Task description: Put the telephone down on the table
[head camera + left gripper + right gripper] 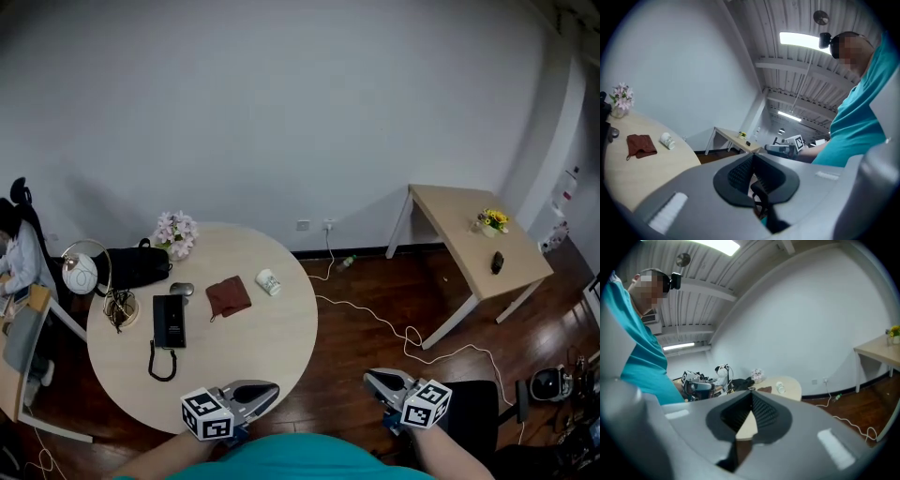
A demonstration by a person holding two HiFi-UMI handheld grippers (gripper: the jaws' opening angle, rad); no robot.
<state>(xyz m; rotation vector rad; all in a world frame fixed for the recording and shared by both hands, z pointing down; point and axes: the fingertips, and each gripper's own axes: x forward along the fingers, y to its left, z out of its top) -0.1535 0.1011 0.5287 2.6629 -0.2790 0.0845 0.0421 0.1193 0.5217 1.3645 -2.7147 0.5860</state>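
The black telephone (169,322) lies flat on the round table (272,342), left of middle, its coiled cord (161,362) looped toward the near edge. My left gripper (274,386) is shut and empty over the table's near edge, pointing right, well apart from the phone. My right gripper (368,378) is off the table over the dark floor, pointing left toward the other one; its jaws meet at the tips with nothing between them. In the left gripper view the shut tips (752,156) face the right gripper (785,147). In the right gripper view the tips (751,392) face the table (790,382).
On the round table lie a brown cloth (228,296), a white cup (268,282), pink flowers (175,234), a black bag (136,265) and a small grey object (181,290). A white cable (394,328) runs over the floor. A rectangular side table (469,234) stands at the right, and a seated person (17,262) at the far left.
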